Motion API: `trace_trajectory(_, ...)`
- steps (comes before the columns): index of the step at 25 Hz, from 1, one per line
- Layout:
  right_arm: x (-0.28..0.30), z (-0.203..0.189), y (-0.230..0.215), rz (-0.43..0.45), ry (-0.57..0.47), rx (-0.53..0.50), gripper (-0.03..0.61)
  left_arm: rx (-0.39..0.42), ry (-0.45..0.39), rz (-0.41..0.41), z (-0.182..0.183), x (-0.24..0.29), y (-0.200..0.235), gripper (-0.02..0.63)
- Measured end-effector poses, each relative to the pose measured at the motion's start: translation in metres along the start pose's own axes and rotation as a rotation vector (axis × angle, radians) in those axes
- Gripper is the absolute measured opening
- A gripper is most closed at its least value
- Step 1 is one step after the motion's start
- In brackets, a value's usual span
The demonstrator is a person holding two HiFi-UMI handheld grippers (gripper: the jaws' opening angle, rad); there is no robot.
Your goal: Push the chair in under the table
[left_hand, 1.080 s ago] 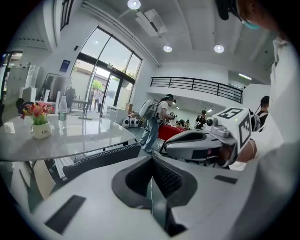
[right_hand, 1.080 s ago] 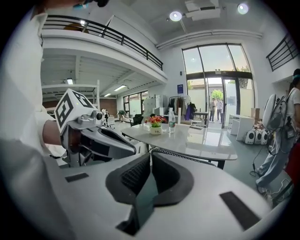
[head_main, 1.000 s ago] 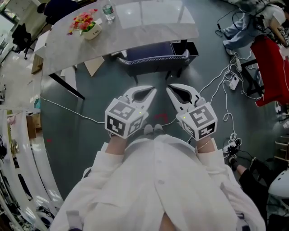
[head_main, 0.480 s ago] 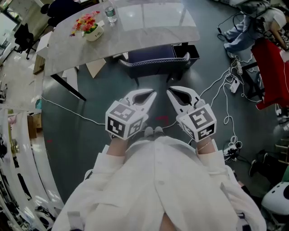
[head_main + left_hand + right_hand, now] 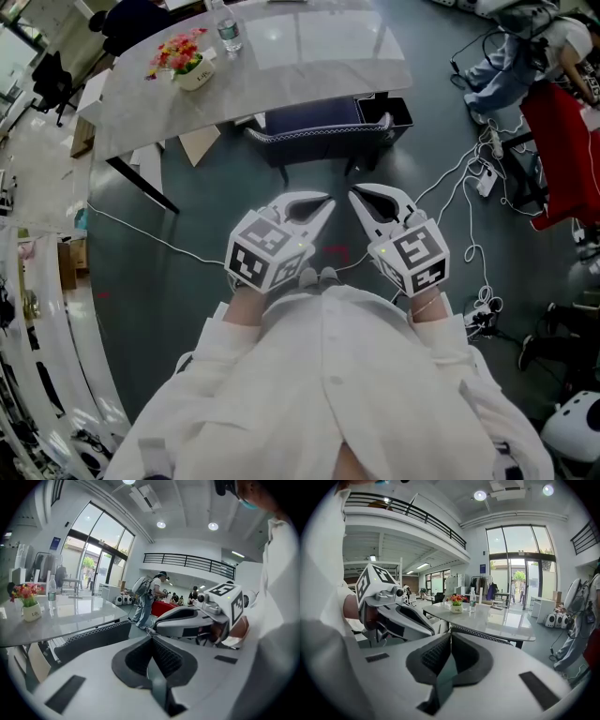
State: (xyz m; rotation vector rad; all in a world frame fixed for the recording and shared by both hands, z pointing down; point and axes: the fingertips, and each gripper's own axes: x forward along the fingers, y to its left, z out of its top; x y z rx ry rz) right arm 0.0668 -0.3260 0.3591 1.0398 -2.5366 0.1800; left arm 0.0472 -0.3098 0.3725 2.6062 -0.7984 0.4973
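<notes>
Left claw (image 5: pixel 325 203) closed, pads pressed together, gripping nothing. Right claw (image 5: pixel 356 195) the same: closed and empty. We hold both side by side in front of the body, tips angled toward each other, above the floor (image 5: pixel 206 234) and well apart from the chair (image 5: pixel 314 127).

Containers: a white pot (image 5: pixel 194 70) on the counter (image 5: pixel 309 56) holds red, pink and yellow flowers. A clear bottle (image 5: pixel 227 30) stands near it; we can't tell its fill level. A black bin (image 5: pixel 396 103) sits just beside the chair's right side, contents not visible.

The chair is dark navy with white zigzag trim along its edge. Its far part sits under the counter edge; the near part sticks out toward us.
</notes>
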Motion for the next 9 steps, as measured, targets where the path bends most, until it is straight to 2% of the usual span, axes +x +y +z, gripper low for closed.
trace_trajectory(9, -0.015, -0.004, 0.0, -0.001, 0.006, -0.006, 0.034, -0.04, -0.038, -0.05, 0.005, -0.002, -0.017, 0.014)
